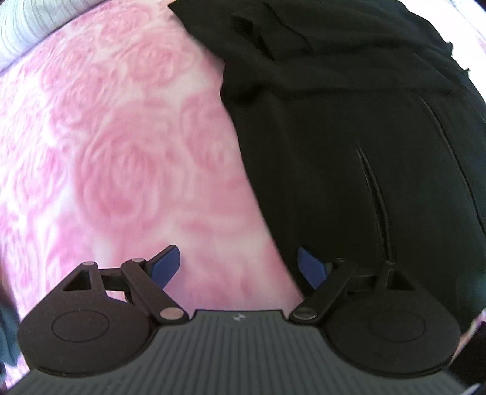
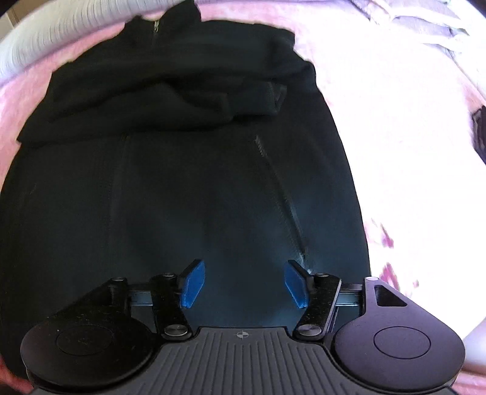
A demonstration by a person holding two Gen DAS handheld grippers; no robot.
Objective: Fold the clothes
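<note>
I see my left gripper and right gripper both spread wide, holding nothing, above the black garment, which lies lengthwise away from me on the pink bed cover.

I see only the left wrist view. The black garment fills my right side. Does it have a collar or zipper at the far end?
Observer: Yes. In the right wrist view the black garment ends in a collar with a short light zipper at the far end.
Operator: Is any part already folded over?
Observer: A sleeve lies bunched across the upper body of the garment.
Operator: What is the right gripper doing?
Observer: The right gripper hangs over the garment's lower part, jaws open, nothing between them.
Operator: What is beyond the garment's right edge?
Observer: Pink bedspread, washed out by bright light.
</note>
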